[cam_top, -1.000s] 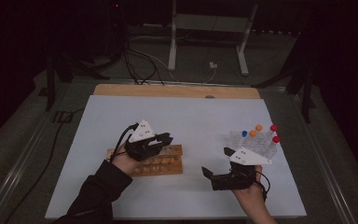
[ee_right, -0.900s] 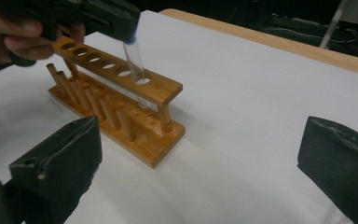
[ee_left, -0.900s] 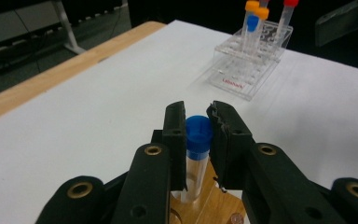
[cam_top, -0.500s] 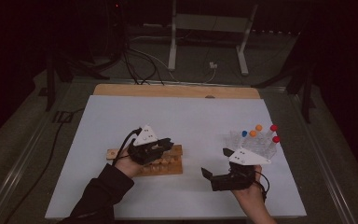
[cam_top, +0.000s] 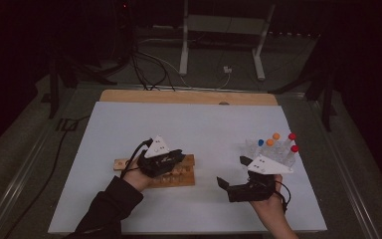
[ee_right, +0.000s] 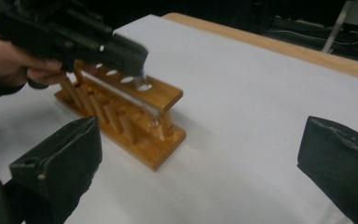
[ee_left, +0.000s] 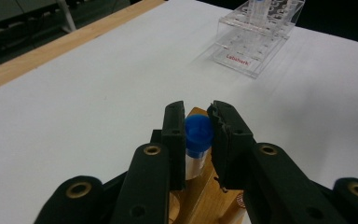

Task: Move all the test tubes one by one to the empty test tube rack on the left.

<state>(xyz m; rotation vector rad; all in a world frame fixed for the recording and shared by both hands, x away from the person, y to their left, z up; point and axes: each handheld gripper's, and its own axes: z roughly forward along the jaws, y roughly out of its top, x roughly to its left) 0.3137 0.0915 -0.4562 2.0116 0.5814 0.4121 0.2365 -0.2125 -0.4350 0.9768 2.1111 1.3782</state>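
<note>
The left gripper (ee_left: 198, 128) jaws clamp a blue-capped tube (ee_left: 197, 140) over the wooden rack (cam_top: 176, 174); the right gripper (ee_right: 200, 163) jaws gape wide, empty.

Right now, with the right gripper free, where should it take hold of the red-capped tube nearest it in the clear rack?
Grip the red-capped tube just below its cap, coming straight down from above. It stands upright in the clear rack with neighbours close beside it, so probably only its top is free. The right gripper is open.

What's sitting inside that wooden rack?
A clear tube with a blue cap stands in an end hole of the wooden rack, held by the left gripper. Nearby holes look empty; that gripper covers the rest.
</note>
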